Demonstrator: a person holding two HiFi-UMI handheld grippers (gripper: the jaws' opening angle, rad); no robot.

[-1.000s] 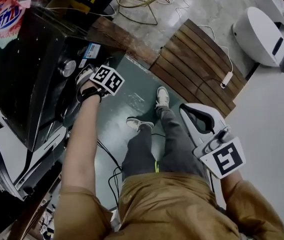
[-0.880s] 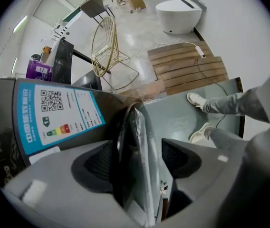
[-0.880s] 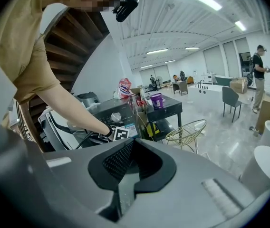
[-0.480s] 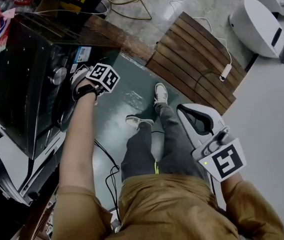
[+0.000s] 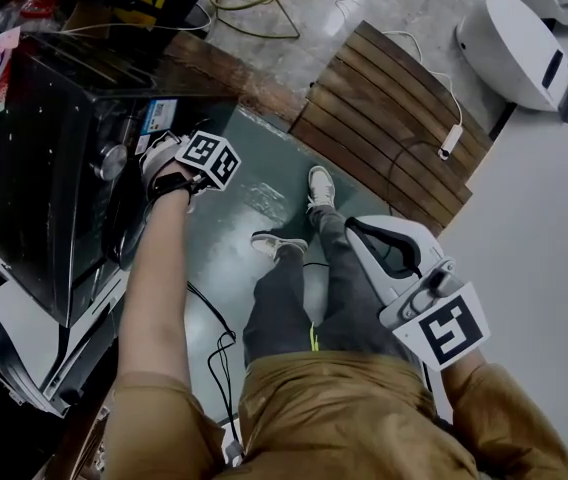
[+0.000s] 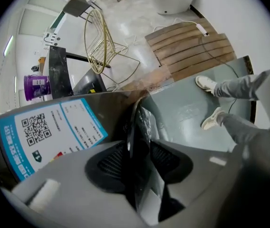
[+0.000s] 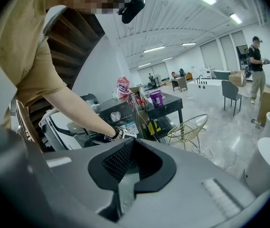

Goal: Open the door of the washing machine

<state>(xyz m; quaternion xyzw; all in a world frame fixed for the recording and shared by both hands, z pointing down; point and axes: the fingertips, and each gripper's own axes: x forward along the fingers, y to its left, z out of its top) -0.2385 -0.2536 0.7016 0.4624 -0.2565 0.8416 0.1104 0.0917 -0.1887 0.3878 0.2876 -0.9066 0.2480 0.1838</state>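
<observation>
Our left gripper [image 5: 142, 180] reaches down to the front of the washer [image 5: 44, 168]. Its jaws have just been closing and now pinch the dark rim of the door [image 6: 136, 127], which runs upright between them. Our right gripper [image 5: 392, 246] hangs well apart from the washer, beside our leg [image 5: 349, 298], jaws together on nothing.

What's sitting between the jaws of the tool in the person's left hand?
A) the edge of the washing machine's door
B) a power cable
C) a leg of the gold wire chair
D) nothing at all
A: in the left gripper view the dark door edge stands upright between the pads of the left gripper, whose jaws have just been closing on it.
</observation>
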